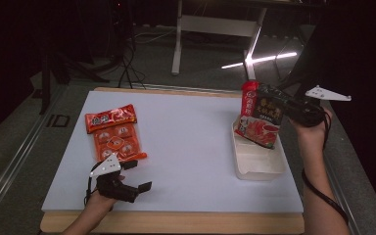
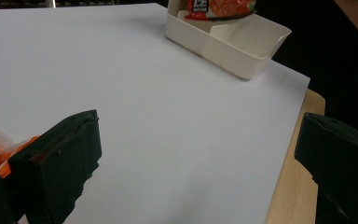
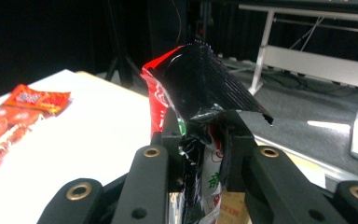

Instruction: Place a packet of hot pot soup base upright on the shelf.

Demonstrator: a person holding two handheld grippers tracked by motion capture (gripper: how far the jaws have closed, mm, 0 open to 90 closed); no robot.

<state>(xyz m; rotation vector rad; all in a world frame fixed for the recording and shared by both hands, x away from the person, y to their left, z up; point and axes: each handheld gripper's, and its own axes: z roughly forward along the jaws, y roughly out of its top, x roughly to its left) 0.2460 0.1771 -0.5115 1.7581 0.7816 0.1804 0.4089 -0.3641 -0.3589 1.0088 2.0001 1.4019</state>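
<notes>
Two grippers work over the white sheet-covered wooden table (image 1: 186,142). Nearest, at the near left edge, the left gripper (image 1: 138,175) rests low with its black jaws spread wide and nothing between them. Just beyond it lies the flat orange-red plastic snack packet (image 1: 113,133), glossy, with round sweets showing through its clear front. The left gripper view adds what the high view cannot: the blocky, matte jaw faces close up, a crinkled orange corner of that packet (image 2: 0,154) beside the left jaw, and bare pale wood at the table's right edge.

At the far right, the cream rectangular plastic tray (image 1: 257,164) sits on the sheet, smooth-walled, with a divider seen in the left gripper view. The right gripper (image 1: 286,110) is clamped on the red-and-black glossy foil pouch (image 1: 263,115), holding it upright and tilted above the tray's far end, its lower edge at the rim. The right gripper view shows the pouch's ribbed, crimped seal (image 3: 209,84) crumpled between the jaws.
</notes>
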